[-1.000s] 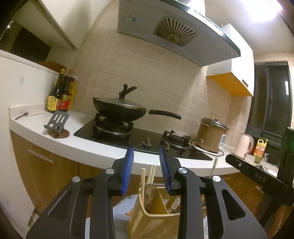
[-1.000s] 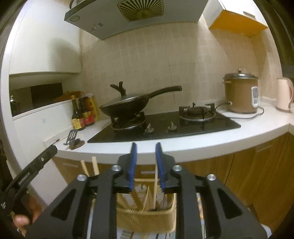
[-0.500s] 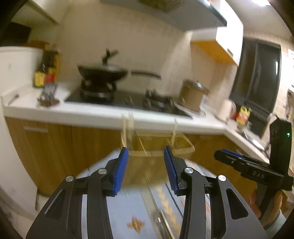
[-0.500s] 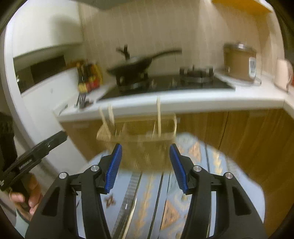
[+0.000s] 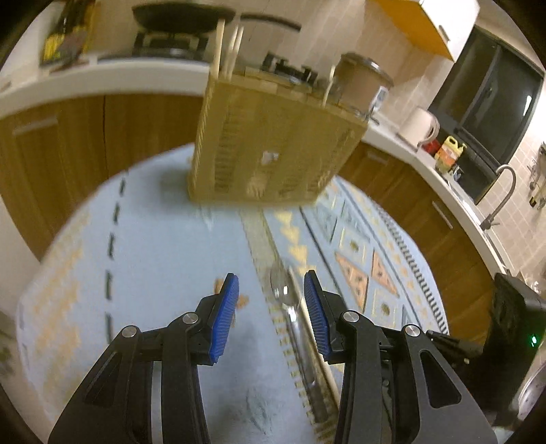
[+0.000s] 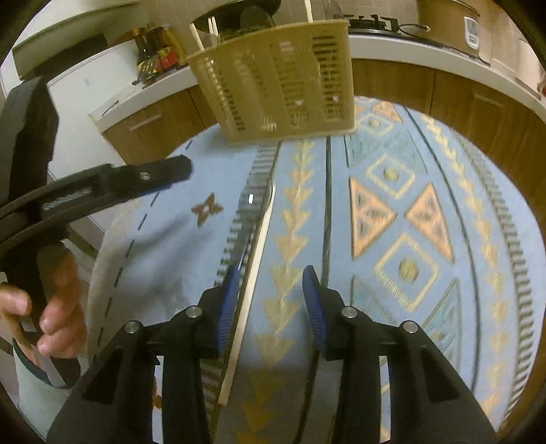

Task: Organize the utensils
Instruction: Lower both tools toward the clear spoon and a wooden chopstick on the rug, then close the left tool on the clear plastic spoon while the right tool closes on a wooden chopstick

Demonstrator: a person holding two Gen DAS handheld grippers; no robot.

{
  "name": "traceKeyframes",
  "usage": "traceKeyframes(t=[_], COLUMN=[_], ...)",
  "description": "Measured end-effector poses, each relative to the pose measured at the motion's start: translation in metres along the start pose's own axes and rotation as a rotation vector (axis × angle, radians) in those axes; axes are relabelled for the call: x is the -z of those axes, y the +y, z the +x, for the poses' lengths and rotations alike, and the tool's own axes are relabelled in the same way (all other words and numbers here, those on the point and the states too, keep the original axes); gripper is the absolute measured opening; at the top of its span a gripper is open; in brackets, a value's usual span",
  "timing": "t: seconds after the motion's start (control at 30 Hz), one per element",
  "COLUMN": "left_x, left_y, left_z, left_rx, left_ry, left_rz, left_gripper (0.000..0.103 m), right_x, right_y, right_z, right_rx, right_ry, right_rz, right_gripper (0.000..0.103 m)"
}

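Both claws are wide open, holding nothing. The chopstick [image 6: 254, 269] and spoon [image 6: 250, 218] lie side by side on the table [image 6: 426, 177], long axes running near-to-far toward the utensil basket [image 6: 279, 82]. The right claw [image 6: 269, 307] has the chopstick just inside its left finger, and the left claw [image 5: 271, 307] also straddles the pair.

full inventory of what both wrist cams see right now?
utensil basket: 1, tan, far end of tablecloth; chopsticks stand in it
tablecloth: 1, light blue, patterned
spoon: 1, clear or metallic, flat on cloth
loose chopstick: 1, pale wood, beside spoon
wok: 1, black, on stove
rice cooker: 1, brown, counter
kettle: 1, white, counter
left gripper: open, blue pads, over spoon
right gripper: open, over chopstick
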State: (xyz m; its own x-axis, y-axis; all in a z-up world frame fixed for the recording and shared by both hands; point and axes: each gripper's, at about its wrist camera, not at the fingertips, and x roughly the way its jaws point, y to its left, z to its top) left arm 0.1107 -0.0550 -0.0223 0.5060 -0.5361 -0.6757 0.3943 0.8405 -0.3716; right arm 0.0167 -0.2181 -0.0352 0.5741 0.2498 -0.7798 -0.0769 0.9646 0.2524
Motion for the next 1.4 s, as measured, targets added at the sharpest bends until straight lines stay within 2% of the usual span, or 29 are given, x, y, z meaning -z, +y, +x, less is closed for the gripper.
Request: traceKeyframes(t=[0.2,0.5,0.6,0.77,0.83,1.1,1.4], left_x=[0.015,0.019,0.021,0.024,0.025,0.026,0.006], left_y=[0.004,-0.006,-0.013,-0.02,-0.022,-0.026,-0.029], left_z=[0.018,0.034,0.041,0.048,0.048,0.049,0.062], left_rx=[0.003,0.008,0.001,-0.019,-0.025,-0.047,-0.086], left_ry=[0.039,0.069,0.082,0.088,0.089,0.092,0.107], left_rz=[-0.021,-0.009,0.006,0.03,0.035,0.055,0.05], left_gripper=[0.038,0.038,0.038,0.038,0.038,0.038,0.039], right_x=[0.019,0.032,0.035,0.039,0.041,0.04,0.027], right_y=[0.006,0.038,0.044,0.047,0.044,0.012,-0.028], right_z=[0.011,0.013,0.015,0.013,0.011,-0.004,-0.013], right_rx=[0.011,0.181,0.215,0.229,0.232,0.261,0.285], right_ry=[0.013,-0.02,-0.025,-0.026,-0.026,-0.041,-0.038], right_rz=[0.023,-0.134,-0.167,-0.19,-0.183,-0.078,-0.024], right_gripper=[0.03,0.029,0.024,0.008,0.005,0.004,0.004])
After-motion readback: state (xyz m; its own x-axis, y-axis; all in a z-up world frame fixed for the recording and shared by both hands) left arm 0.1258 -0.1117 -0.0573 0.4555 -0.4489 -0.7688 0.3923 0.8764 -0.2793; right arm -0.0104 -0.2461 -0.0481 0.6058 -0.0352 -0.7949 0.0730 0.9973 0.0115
